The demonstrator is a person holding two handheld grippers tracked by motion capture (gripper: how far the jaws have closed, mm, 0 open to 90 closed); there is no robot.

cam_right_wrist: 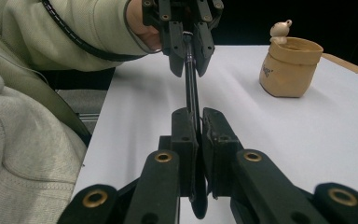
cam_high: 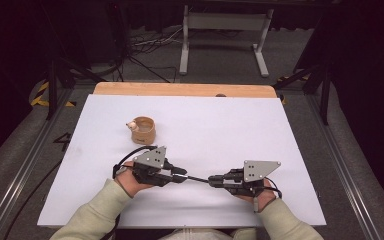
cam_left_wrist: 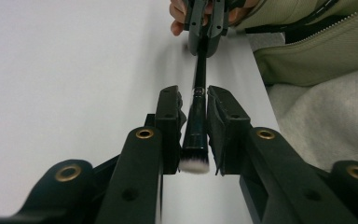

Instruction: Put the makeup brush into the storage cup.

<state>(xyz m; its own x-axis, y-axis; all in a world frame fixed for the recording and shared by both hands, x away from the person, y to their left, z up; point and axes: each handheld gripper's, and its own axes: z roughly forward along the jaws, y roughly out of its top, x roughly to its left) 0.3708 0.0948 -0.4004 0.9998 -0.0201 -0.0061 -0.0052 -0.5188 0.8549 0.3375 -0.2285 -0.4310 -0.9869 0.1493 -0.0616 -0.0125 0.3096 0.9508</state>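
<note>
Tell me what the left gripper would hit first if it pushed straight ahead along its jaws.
Most likely the right gripper: the left gripper points along the makeup brush, whose far end the right gripper clamps. Depth is hard to judge.

It was a lab or recording studio: beyond the grippers, a white table board [cam_high: 230, 120] stood between metal floor rails [cam_high: 25, 165], with loose cables [cam_high: 145, 47], dark curtains and a grey equipment stand [cam_high: 224, 30] behind.
</note>
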